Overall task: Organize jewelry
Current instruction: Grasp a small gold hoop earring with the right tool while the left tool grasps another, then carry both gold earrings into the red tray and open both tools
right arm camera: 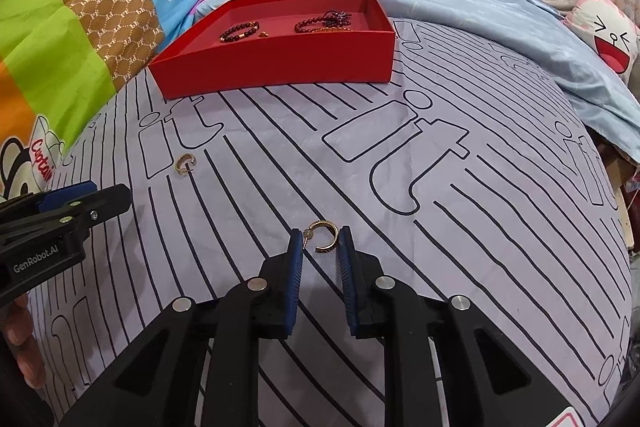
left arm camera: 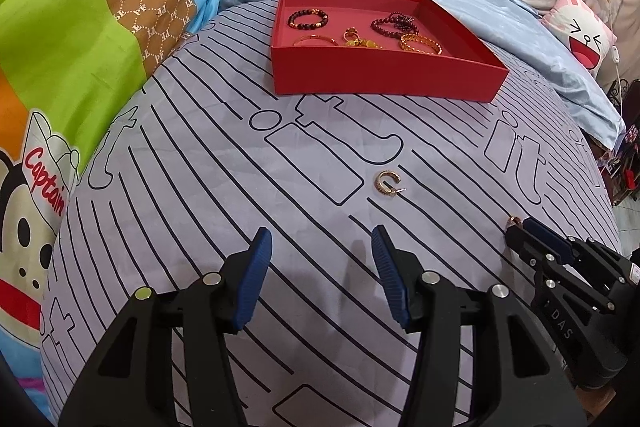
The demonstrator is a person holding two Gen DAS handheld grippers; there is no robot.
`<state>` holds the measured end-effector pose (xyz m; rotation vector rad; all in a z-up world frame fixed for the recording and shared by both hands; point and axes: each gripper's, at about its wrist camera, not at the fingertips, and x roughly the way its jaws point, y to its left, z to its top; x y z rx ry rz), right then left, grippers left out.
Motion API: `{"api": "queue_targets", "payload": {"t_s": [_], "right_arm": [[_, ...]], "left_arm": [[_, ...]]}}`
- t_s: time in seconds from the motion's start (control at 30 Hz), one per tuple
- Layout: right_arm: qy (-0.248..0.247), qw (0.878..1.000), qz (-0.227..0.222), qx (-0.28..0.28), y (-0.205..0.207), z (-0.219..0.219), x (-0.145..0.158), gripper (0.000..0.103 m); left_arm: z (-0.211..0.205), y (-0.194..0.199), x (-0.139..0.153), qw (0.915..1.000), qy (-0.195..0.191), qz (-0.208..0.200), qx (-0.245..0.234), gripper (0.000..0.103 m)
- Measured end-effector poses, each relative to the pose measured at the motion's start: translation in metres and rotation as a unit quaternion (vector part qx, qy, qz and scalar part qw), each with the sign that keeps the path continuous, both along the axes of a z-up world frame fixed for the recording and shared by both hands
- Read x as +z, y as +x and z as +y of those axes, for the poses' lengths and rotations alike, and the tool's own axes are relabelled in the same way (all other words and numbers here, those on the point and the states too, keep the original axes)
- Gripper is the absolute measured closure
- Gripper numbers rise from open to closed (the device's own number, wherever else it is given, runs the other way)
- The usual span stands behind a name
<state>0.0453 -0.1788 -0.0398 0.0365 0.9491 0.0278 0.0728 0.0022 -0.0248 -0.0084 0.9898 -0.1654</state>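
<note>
A bed covered by a pale sheet [left arm camera: 192, 195] printed with black lines is seen in both wrist views. A red tray [left arm camera: 384, 75] is set on the sheet toward the far side, and beaded bracelets [left arm camera: 308, 19] and gold bangles [left arm camera: 420, 45] are laid inside it. The left gripper [left arm camera: 322, 247] is held above the sheet with its blue-padded fingers [left arm camera: 256, 275] spread apart, and nothing is caught between them. A gold hoop earring [left arm camera: 387, 183] is left lying on the sheet just beyond those fingers, apart from them. A second gold hoop earring [right arm camera: 322, 237] is framed by the fingertips of the right gripper [right arm camera: 320, 241], whose fingers [right arm camera: 294, 279] are drawn close around it; the hoop is touched by the pads on both sides, so it is pinched between them at the very tips. The tray is kept well apart from both grippers. Colourful cartoon bedding [left arm camera: 80, 27] is piled at the left of the bed.
</note>
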Motion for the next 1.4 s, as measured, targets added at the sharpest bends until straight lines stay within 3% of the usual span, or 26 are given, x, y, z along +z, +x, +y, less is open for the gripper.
{"api": "queue_targets", "payload": {"t_s": [0.87, 1.03, 1.1, 1.4], "right_arm": [[0.039, 0.999, -0.006, -0.016, -0.007, -0.019, 0.013, 0.086], [0.041, 0.999, -0.005, -0.018, -0.006, -0.021, 0.012, 0.086], [0.042, 0.999, -0.004, -0.018, -0.006, -0.021, 0.011, 0.086], [0.044, 0.999, -0.004, -0.018, -0.006, -0.021, 0.011, 0.086]], "left_arm": [[-0.037, 0.036, -0.013, 0.9992, -0.032, 0.008, -0.025, 0.054], [-0.04, 0.041, -0.014, 0.9989, -0.039, 0.005, -0.027, 0.061], [-0.041, 0.042, -0.014, 0.9989, -0.036, 0.003, -0.031, 0.071], [-0.045, 0.04, -0.015, 0.9988, -0.025, -0.004, -0.042, 0.084]]}}
